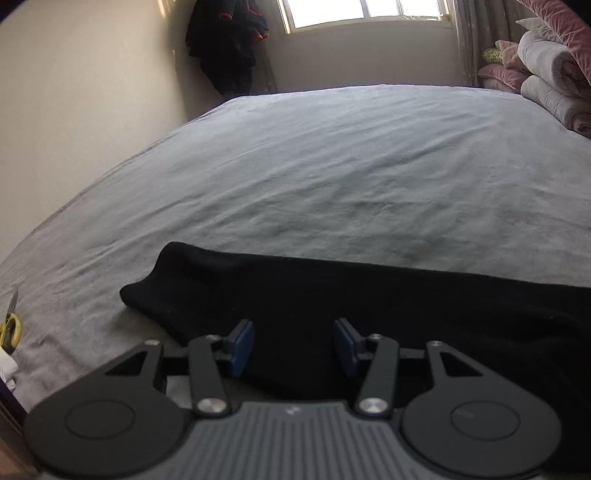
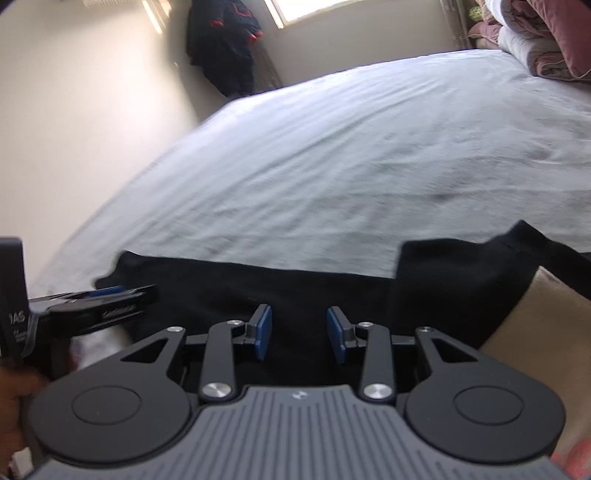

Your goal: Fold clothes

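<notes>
You are facing a wide bed [image 1: 332, 166] under a wrinkled grey sheet, in a room with pale walls, one bright window [image 1: 362, 13] at the far side, and dark clothes hanging [image 1: 229, 44] in the corner. Folded quilts and pink pillows [image 1: 546, 66] are stacked at the bed's far right. One black garment [image 1: 369, 306] lies flat across the near edge of the bed, a sleeve [image 2: 461, 273] folded over at its right end. One pair of yellow-handled scissors [image 1: 11, 325] rests at the left edge. Your left hand-held gripper [image 1: 293, 345] sits over the garment, its blue pads parted, gripping nothing. Your right hand-held gripper [image 2: 299, 332] likewise stands parted above the black cloth, empty.
</notes>
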`<state>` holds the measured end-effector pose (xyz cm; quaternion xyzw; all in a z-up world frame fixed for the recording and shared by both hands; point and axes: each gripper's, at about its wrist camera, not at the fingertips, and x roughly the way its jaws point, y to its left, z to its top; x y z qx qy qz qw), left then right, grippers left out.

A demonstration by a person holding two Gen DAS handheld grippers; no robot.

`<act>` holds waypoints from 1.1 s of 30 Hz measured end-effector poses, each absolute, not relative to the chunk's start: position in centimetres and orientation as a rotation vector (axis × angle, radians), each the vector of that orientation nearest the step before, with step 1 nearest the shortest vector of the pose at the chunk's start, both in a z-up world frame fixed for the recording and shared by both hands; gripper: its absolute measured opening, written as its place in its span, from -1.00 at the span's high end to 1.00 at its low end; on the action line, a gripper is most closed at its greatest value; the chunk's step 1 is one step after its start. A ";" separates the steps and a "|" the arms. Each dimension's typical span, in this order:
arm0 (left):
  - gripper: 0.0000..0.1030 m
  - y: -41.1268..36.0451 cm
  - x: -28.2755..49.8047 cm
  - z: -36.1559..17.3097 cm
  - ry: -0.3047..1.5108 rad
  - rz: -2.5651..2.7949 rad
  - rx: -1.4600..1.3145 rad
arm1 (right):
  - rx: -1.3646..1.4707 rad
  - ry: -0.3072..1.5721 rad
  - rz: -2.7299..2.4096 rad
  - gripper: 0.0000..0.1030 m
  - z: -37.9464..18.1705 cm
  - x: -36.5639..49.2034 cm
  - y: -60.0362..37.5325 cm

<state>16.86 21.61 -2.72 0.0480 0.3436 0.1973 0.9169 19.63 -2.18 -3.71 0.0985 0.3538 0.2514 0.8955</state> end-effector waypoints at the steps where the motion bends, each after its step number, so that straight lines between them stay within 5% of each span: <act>1: -0.12 22.0 16.8 -2.9 0.693 0.415 0.101 | 0.190 0.723 0.521 0.26 -3.8 19.8 -2.2; 3: -0.29 22.6 16.7 -3.1 0.676 0.436 0.100 | 0.151 0.700 0.525 0.26 -3.6 20.2 -2.0; 12: -0.34 22.8 16.9 -2.6 0.674 0.470 0.083 | -0.147 0.681 0.584 0.26 -4.3 22.8 0.8; 14: -0.34 22.7 17.0 -2.6 0.673 0.474 0.082 | -0.157 0.681 0.622 0.88 -4.4 22.7 1.1; 21: -0.34 22.5 17.1 -2.7 0.677 0.493 0.082 | -0.191 0.653 0.627 0.88 -4.0 22.2 2.2; 30: -0.35 22.2 17.2 -2.4 0.684 0.506 0.085 | -0.169 0.647 0.580 0.70 -2.8 21.6 1.4; 33: -0.35 21.9 16.8 -1.7 0.699 0.492 0.040 | -0.158 0.629 0.549 0.26 -1.2 20.5 -0.6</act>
